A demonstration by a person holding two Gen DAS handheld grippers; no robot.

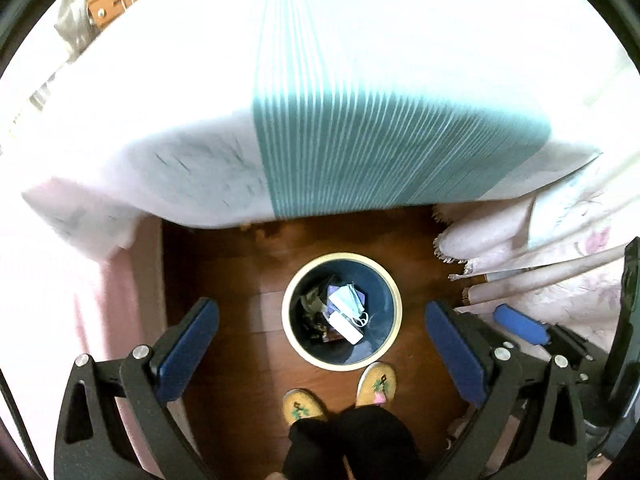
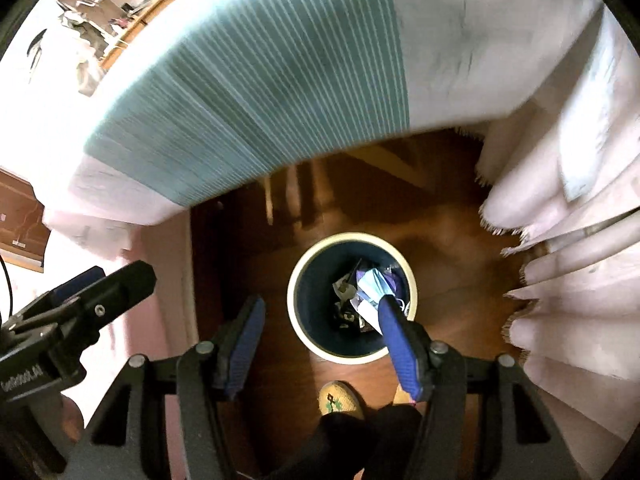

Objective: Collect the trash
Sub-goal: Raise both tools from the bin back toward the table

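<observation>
Left tongs (image 1: 322, 350): wide open, nothing between the pads.
Right tongs (image 2: 320, 344): parted, empty.
Bin (image 1: 290, 332): round, cream rim, lower centre of frame, on the wooden floor (image 1: 224, 280).
Trash: face mask (image 1: 348, 300) and white box (image 1: 346, 326) inside the bin (mask on top).
Slippers (image 1: 304, 406): just below the bin.

I see a navy bin (image 1: 341, 310) with cream rim, teal-striped white bedcover (image 1: 360, 140), brown floor (image 1: 224, 280), and yellow slippers (image 1: 376, 384).
</observation>
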